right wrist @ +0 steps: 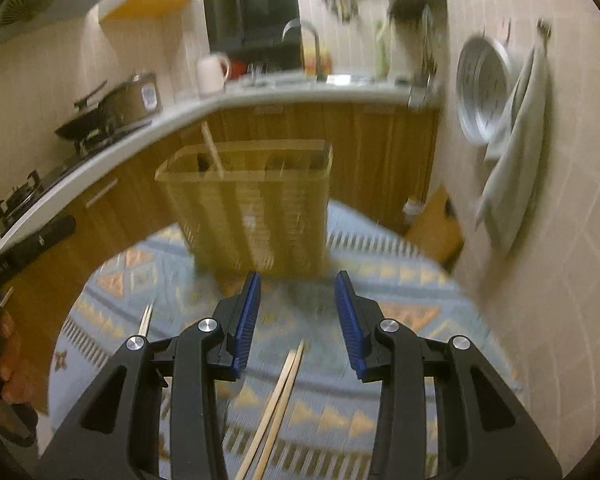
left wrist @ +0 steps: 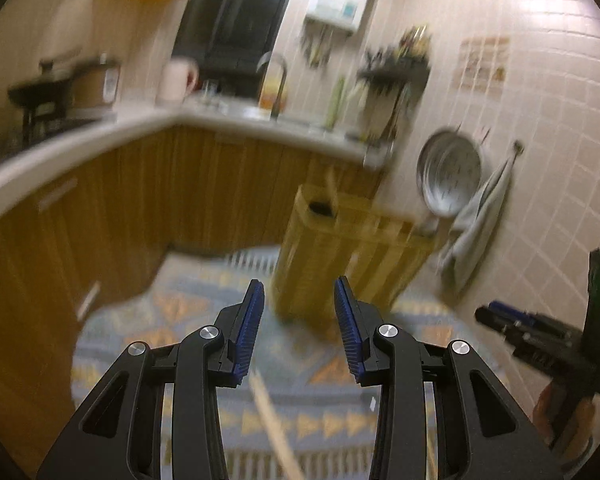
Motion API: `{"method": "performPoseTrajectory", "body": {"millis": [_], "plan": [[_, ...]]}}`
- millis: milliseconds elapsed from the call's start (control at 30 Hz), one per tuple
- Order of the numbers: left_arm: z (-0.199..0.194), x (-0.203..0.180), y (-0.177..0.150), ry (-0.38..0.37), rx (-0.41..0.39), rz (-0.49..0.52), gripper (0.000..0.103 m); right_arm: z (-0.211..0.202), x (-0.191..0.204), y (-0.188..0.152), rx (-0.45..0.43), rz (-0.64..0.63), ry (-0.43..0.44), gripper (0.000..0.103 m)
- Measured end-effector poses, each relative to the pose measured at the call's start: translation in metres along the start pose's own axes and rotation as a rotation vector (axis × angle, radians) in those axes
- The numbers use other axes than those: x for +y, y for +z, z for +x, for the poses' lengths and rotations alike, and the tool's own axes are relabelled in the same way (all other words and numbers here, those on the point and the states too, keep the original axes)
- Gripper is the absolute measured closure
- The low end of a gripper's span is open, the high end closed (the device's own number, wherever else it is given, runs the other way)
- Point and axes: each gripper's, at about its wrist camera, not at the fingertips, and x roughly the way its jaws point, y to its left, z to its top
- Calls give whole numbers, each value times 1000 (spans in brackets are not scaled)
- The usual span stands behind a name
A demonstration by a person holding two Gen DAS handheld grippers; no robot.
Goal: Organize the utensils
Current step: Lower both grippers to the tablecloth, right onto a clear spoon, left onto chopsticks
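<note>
Right tongs (right wrist: 298, 300): parted and holding nothing; we see patterned cloth between the blue pads.
Left tongs (left wrist: 300, 304): likewise parted and bare; they face the holder from its left.
Chopstick pair (right wrist: 278, 400): flat on the table cloth (right wrist: 400, 280), just below and between our right tongs' fingers; two sticks side by side, tips nearly touching.
Long axis: runs from the near edge up toward the holder, leaning slightly right; roughly in line with the right tongs' reach, so we judge the fingers would close across the sticks, not along them.
Nearer hand: the right, by our reckoning; in the left view only one blurred stick (left wrist: 274, 424) shows low between the fingers.
Stray stick (right wrist: 146, 320): lies apart, left of the right tongs.
Holder (right wrist: 252, 208): slatted bamboo box standing upright on the cloth, straight ahead beyond the pair; one stick (right wrist: 213, 150) leans in its left compartment.
Blur: both views are smeared; finer detail we cannot tell.
</note>
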Motion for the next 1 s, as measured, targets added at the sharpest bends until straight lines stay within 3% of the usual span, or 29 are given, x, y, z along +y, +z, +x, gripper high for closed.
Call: {"method": "performPoseTrajectory", "body": {"millis": [100,467,633,1000], "plan": [[11,15,-19,1,120,-34,68,8,-1,-10,72,11,24,68],[49,20,-75,60,375,3,68,59,20,-54,394,58,224,68],[60,13,-89,79,427,39,68,78,39,-72,486,35,238,68],[63,3,-94,117,422,99,68,83,71,-81,473,-86,143,70]]}}
